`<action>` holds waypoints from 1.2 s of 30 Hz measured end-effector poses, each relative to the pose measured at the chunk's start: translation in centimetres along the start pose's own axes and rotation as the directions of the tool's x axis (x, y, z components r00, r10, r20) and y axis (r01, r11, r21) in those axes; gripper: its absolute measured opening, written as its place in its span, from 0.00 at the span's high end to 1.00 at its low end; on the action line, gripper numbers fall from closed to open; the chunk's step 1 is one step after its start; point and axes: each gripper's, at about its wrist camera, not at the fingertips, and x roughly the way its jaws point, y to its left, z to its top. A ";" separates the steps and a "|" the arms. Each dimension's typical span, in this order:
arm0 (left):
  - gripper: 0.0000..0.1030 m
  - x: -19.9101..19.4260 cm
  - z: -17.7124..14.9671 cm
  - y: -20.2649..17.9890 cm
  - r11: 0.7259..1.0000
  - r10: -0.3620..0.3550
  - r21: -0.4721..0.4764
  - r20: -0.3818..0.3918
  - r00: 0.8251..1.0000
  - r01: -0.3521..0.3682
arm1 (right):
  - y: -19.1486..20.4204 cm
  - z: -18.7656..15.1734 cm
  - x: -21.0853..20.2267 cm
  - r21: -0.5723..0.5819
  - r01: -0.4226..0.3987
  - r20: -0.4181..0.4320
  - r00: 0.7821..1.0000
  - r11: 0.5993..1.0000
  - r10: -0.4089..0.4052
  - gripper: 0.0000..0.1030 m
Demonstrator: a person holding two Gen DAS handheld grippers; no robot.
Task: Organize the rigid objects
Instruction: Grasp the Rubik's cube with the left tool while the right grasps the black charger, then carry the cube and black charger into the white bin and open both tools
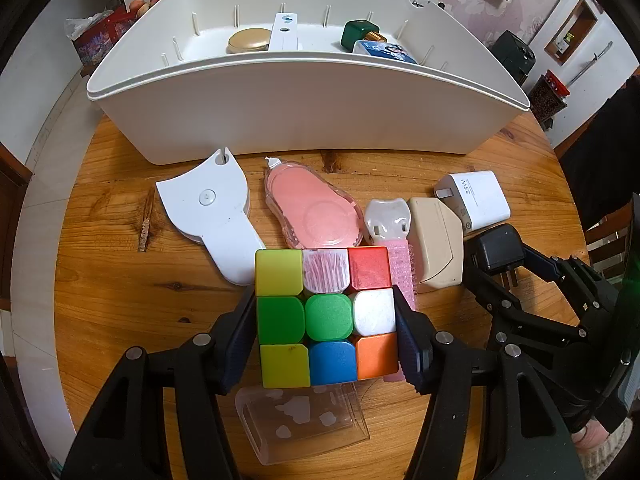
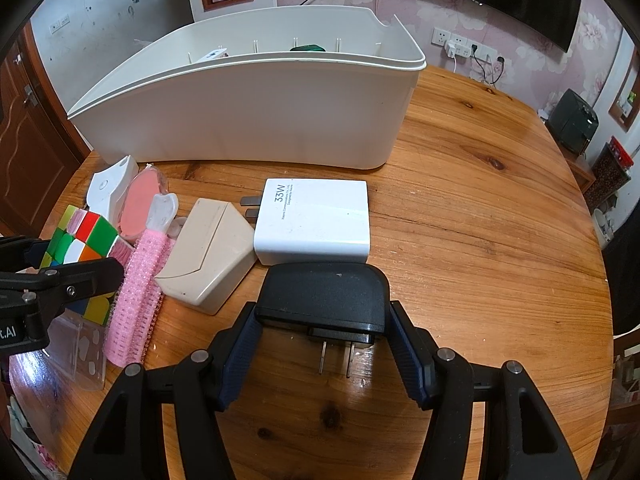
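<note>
While the left gripper (image 1: 326, 320) is clamped on a multicoloured plastic puzzle cube (image 1: 325, 316), its blue-padded fingers pressed flat to the cube's two sides, the right gripper (image 2: 322, 344) is closed on a black plastic plug adapter (image 2: 322, 294) whose two metal prongs point back toward the camera. The cube shows yellow, green, blue, orange, white and red squares, one white tile scuffed with pink scratches; it sits just nearer than a clear plastic case (image 1: 304, 424) lying flat on the round wooden table (image 2: 480, 240). Beside the cube lies a pink mesh hair roller (image 2: 138, 288), touching a beige wedge-shaped plastic box (image 2: 210, 248). Just beyond the black adapter lies a white charger block (image 2: 314, 220) printed "33W" with smaller text too fine to read. Farther from the cube rest a translucent pink oval dispenser (image 1: 314, 210) and a white flat plastic tape-measure body (image 1: 212, 208). Farthest from the cube stands a large white plastic bin (image 1: 304, 108), holding a round gold tin (image 1: 249, 40), a white upright piece (image 1: 285, 32), a dark green cube-shaped item (image 1: 358, 33) and a blue-and-white box (image 1: 384, 52).
</note>
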 end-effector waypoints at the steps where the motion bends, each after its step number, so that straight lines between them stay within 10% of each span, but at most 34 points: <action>1: 0.37 0.0 0.0 0.0 1.000 0.000 0.000 0.000 1.000 0.000 | 0.0 0.0 0.0 0.000 0.000 0.000 1.000 1.000 0.000 0.39; 22: 0.37 -0.5 0.2 -0.3 1.000 0.017 0.002 0.009 1.000 -0.017 | 0.3 0.0 0.0 -0.007 -0.025 -0.017 1.000 1.000 0.025 0.39; 36: 0.37 -9.7 6.0 -1.1 0.999 0.042 0.017 0.208 0.977 -0.047 | 2.6 5.3 -9.2 -0.066 -0.027 0.122 0.992 0.997 0.035 0.39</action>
